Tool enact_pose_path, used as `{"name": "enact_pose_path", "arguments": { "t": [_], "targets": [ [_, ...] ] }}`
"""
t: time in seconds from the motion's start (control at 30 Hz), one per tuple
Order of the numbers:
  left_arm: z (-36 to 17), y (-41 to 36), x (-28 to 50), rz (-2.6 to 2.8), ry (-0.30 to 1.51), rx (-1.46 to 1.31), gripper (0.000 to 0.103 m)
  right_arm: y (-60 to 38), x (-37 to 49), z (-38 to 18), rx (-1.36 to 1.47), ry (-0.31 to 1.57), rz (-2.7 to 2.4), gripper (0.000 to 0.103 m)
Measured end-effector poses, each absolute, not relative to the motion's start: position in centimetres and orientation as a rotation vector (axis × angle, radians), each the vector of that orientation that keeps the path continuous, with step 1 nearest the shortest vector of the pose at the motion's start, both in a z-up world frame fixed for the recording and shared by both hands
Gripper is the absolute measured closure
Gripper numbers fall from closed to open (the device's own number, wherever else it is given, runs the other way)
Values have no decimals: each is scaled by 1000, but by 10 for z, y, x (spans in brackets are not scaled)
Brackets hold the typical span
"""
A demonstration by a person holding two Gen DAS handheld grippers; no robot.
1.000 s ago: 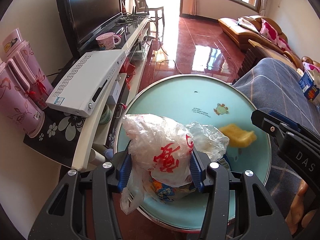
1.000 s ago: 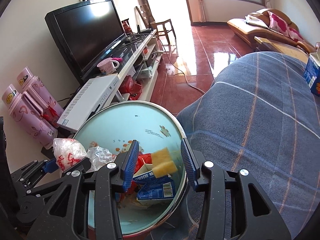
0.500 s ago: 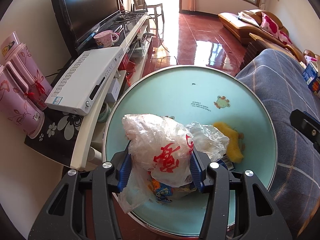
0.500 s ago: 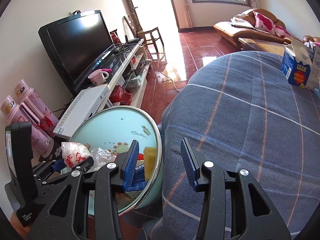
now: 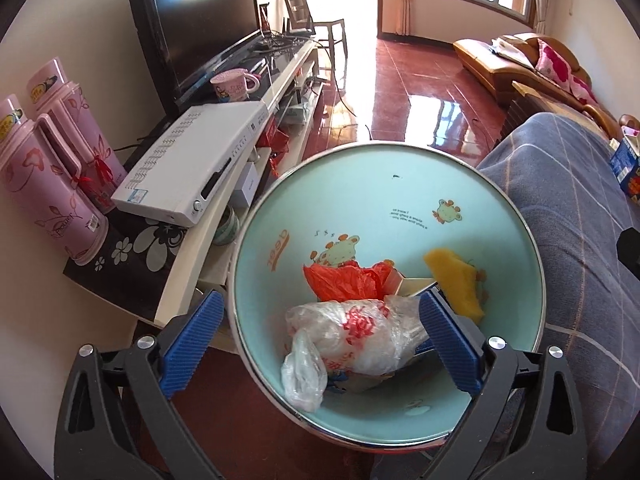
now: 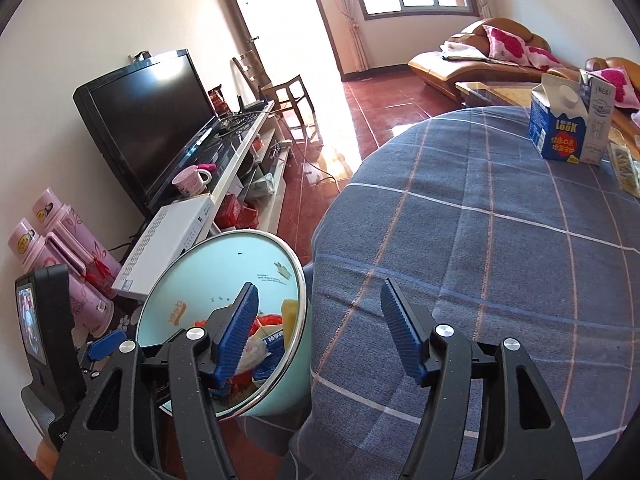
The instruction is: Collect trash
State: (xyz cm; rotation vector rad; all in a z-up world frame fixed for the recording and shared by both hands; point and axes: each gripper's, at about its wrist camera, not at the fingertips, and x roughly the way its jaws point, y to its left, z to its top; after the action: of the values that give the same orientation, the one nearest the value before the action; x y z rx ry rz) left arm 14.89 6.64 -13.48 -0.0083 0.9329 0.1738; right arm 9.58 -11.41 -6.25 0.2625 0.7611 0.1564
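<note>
A light blue trash bin with cartoon prints stands beside the table. Inside it lie a clear plastic bag with red print, a crumpled red bag, a yellow sponge and a blue carton. My left gripper hangs open over the bin's near rim, the clear bag lying loose below it. In the right wrist view my right gripper is open and empty above the table edge, with the bin at its left. A blue milk carton stands on the table's far right.
The table wears a blue plaid cloth. To the left run a TV stand with a white set-top box, a pink mug, a TV and pink thermoses. A snack packet lies near the carton. Red tile floor lies beyond.
My left gripper opened and the clear bag fell into the bin. My right gripper swung right, away from the bin and over the table.
</note>
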Motion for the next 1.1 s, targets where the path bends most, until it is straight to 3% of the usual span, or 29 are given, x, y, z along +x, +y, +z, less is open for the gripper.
{"name": "enact_pose_path", "arguments": {
  "t": [0.13, 0.4, 1.1],
  "targets": [
    [-117, 67, 126, 179, 860, 18, 6, -118, 86, -55, 262, 738, 152, 37],
    [-85, 66, 87, 246, 737, 61, 6, -122, 57, -36, 256, 683, 128, 23],
    [32, 36, 7, 129, 398, 26, 6, -139, -42, 53, 212, 368, 61, 19]
  ]
}}
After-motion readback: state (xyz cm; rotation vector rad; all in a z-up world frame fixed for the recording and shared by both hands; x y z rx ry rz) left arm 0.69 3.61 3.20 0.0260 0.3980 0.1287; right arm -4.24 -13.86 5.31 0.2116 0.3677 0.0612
